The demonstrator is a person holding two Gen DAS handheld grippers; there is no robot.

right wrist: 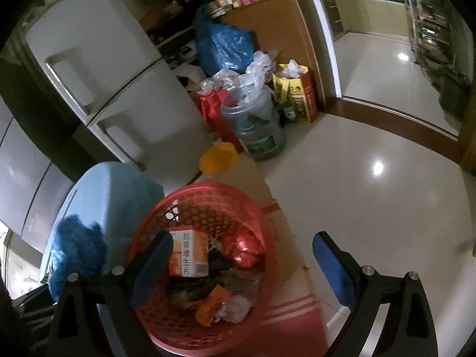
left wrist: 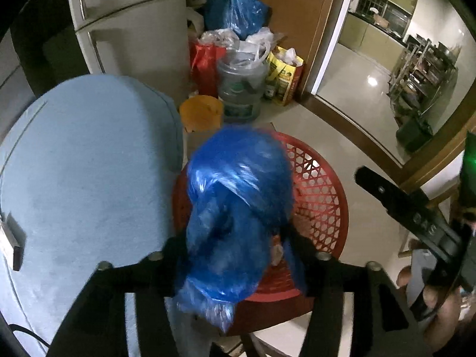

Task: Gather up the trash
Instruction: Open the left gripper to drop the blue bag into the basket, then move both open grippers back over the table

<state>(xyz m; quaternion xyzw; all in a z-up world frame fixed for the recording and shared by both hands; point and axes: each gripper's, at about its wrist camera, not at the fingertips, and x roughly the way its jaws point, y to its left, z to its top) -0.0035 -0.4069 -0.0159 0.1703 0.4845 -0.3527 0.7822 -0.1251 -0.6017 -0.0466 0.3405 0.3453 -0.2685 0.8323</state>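
A bunched blue plastic bag (left wrist: 235, 208) hangs between the fingers of my left gripper (left wrist: 235, 253), over a red mesh basket (left wrist: 321, 202). A slit shows between the bag and the right-hand pad, so the jaws stand open around it. In the right wrist view the same blue bag (right wrist: 77, 247) shows left of the basket (right wrist: 208, 192). The basket holds a white-and-orange medicine box (right wrist: 190, 253), a red foil wrapper (right wrist: 247, 250) and orange scraps (right wrist: 214, 300). My right gripper (right wrist: 241, 247) is wide open with nothing between its pads, one finger inside the rim and one over the floor.
A light blue cushioned seat (left wrist: 83, 163) presses against the basket's left side, with a fridge (right wrist: 98, 68) behind it. A water jug (right wrist: 255, 122), an orange tub (right wrist: 218, 157), a big blue sack (right wrist: 223, 44) and shopping bags crowd the back. Glossy tiles (right wrist: 372, 208) stretch to the right.
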